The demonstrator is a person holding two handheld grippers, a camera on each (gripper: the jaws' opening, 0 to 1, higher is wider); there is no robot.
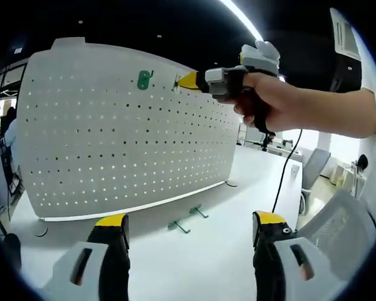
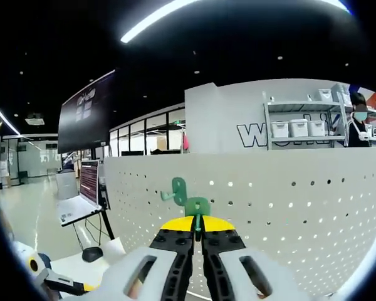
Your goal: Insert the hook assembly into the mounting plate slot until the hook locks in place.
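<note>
The right gripper [image 2: 198, 233], jaws closed on a small green plastic hook [image 2: 194, 205], presses it at the upper holes of the white perforated mounting plate [image 1: 113, 144]; judged best pushed squarely until seated. The left gripper [image 1: 188, 227] hovers wide open, empty, over the white table [image 1: 194, 263], where spare green hooks [image 1: 187, 219] lie before the board, office shelving [image 2: 301, 128] beyond

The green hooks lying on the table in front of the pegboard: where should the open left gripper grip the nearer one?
Probably on the long straight shank of the nearer green hook, coming from above with the jaws straddling it crosswise. It lies flat on the white table, apart from the second hook, so the left gripper has room either side.
</note>
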